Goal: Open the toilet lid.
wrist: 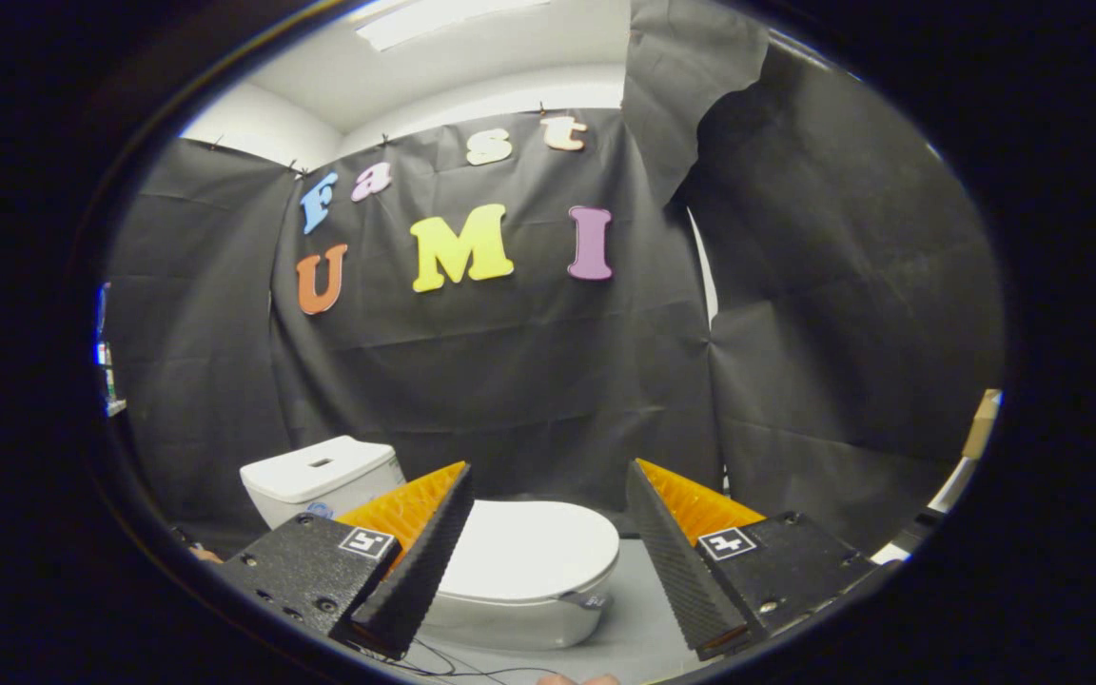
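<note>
Gripper view: the toilet [519, 609] stands on the grey floor [638, 637], its lid [529, 550] down flat, bowl contents hidden. Cistern [320, 478] behind the lid. Gripper [548, 476] jaws spread wide, holding nothing, above and short of the lid.

**Where things stand**

We see the toilet lid [529, 550] lying closed on the bowl [510, 623] at twelve o'clock, between and beyond the spread fingers of our gripper [548, 480]. The tank [320, 478] sits at ten o'clock, behind the left finger, before the booth wall [529, 381].
</note>
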`<state>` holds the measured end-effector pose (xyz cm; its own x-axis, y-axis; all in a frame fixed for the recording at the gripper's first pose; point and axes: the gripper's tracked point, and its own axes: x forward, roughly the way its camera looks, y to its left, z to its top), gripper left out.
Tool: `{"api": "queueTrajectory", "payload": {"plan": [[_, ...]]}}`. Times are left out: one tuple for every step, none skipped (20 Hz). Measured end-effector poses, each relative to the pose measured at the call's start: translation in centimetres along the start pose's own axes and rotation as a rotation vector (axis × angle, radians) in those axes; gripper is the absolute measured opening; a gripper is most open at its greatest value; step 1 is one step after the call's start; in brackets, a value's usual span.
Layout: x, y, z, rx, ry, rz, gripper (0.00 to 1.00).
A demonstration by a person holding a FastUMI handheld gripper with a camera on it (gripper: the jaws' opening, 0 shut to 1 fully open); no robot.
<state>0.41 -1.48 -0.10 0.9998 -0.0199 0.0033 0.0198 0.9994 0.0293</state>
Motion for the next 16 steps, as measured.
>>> {"api": "queueTrajectory", "payload": {"plan": [[0.0, 0.0, -0.1, -0.01, 0.002, 0.004, 1.0], [0.1, 0.0, -0.3, -0.02, 0.007, 0.004, 1.0], [0.2, -0.1, -0.4, -0.023, 0.012, 0.003, 1.0], [0.2, -0.2, -0.4, -0.02, 0.014, 0.001, 1.0], [0.2, -0.4, -0.4, -0.017, 0.011, -0.001, 1.0], [0.2, -0.4, -0.2, -0.017, 0.008, -0.001, 1.0], [0.3, -0.4, -0.4, -0.017, 0.01, 0.0, 1.0], [0.3, -0.5, -0.7, -0.014, 0.017, -0.001, 1.0], [0.4, -0.7, -1.0, -0.009, 0.026, -0.004, 1.0], [0.4, -0.7, -1.2, -0.005, 0.032, -0.004, 1.0], [0.5, -0.8, -1.3, -0.004, 0.035, -0.008, 1.0], [0.5, -1.0, -1.4, -0.002, 0.036, -0.011, 1.0], [0.6, -1.0, -1.6, 0.0, 0.04, -0.013, 1.0], [0.8, -1.0, -2.0, -0.001, 0.044, -0.015, 1.0], [0.8, -0.9, -2.4, -0.007, 0.051, -0.015, 1.0], [0.8, -0.8, -2.7, -0.015, 0.061, -0.015, 1.0]]}}
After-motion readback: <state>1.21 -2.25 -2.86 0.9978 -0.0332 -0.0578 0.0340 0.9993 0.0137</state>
